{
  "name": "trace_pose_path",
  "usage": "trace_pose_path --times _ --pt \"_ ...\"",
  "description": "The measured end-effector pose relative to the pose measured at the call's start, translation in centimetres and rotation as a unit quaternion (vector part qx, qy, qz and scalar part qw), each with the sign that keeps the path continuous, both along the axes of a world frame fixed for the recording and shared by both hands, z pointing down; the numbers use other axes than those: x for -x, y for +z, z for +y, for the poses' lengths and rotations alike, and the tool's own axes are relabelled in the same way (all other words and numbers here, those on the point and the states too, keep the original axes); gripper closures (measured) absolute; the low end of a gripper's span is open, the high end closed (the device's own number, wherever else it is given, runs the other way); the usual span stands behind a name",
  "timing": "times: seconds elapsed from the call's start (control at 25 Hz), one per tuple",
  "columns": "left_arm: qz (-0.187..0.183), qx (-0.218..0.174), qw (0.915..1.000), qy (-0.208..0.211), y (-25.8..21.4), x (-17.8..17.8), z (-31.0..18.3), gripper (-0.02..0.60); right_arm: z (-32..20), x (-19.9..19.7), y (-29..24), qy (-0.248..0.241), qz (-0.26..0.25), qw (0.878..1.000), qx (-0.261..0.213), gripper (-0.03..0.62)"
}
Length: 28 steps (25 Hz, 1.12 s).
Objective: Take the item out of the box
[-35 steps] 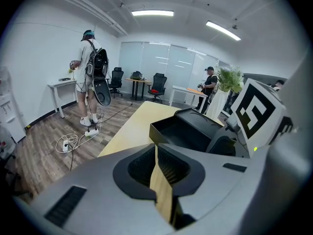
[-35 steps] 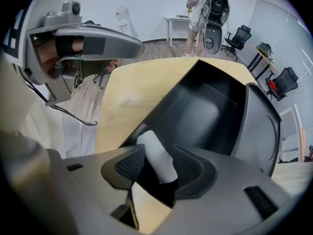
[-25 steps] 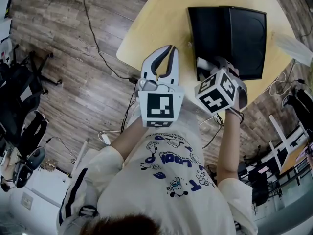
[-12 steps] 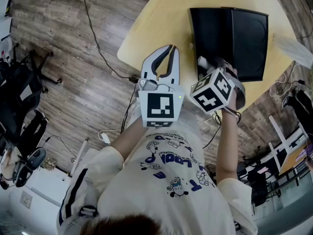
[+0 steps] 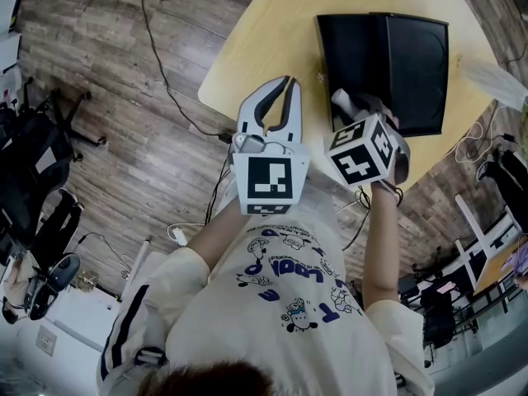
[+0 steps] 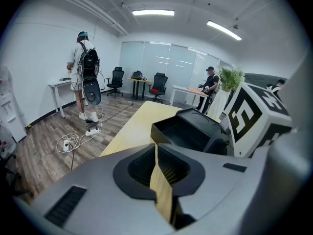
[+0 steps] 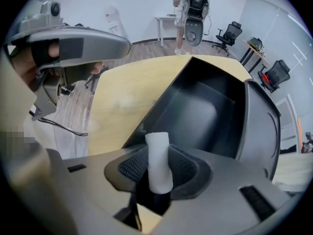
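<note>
1. White roll, a small paper-like cylinder, stands lengthwise between the jaws of the right gripper. About half of it sticks out past the tips. It is at the near left corner of the open black box. I cannot tell whether its lower end has cleared the rim.

2. The right jaws are closing on the roll, and the ribbed pads look to be touching it on both sides. My judgement is that the grasp is being finished and the lift has not begun.

3. To do this well, let the pads settle fully before raising anything. The roll looks light and soft, so a firm but gentle squeeze should be enough. Crushing it would flatten it and let it twist.

4. The roll leans slightly off the jaw line. Lift straight up and away from the box wall so the free end does not catch the rim or the raised lid on the far side.

5. Once the roll is clear, carry it toward the bare part of the pale wooden table beside the box. Keep the gripper's tilt steady so the roll cannot slide out lengthwise.

6. The left gripper hovers over the table to the left of the box. Its jaws are together with nothing between them. It could steady the box if the box shifts.
</note>
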State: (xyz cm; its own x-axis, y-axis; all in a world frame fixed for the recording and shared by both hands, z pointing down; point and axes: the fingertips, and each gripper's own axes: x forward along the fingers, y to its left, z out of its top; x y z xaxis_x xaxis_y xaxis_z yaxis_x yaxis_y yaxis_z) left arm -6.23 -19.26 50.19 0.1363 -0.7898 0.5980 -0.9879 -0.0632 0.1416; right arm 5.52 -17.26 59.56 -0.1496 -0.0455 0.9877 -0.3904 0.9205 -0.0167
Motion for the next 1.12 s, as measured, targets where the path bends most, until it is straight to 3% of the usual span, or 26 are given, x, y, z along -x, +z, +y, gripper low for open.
trace_pose_path --times 0.44,0.84,1.12 --pt "-0.001 -0.023 0.9997 0.009 -2.0 -0.4 -0.2 0.554 -1.6 0.7 -3.6 0.121 -0.087 0.988 -0.046 0.451" --pt "-0.004 -0.054 0.9984 0.018 -4.5 -1.6 -1.3 0.554 -2.7 0.7 -7.0 0.204 -0.149 0.963 -0.095 0.451" --pt "-0.011 -0.086 0.9961 0.018 -7.2 -2.3 -1.7 0.554 -3.4 0.3 -10.1 0.237 -0.182 0.944 -0.137 0.45"
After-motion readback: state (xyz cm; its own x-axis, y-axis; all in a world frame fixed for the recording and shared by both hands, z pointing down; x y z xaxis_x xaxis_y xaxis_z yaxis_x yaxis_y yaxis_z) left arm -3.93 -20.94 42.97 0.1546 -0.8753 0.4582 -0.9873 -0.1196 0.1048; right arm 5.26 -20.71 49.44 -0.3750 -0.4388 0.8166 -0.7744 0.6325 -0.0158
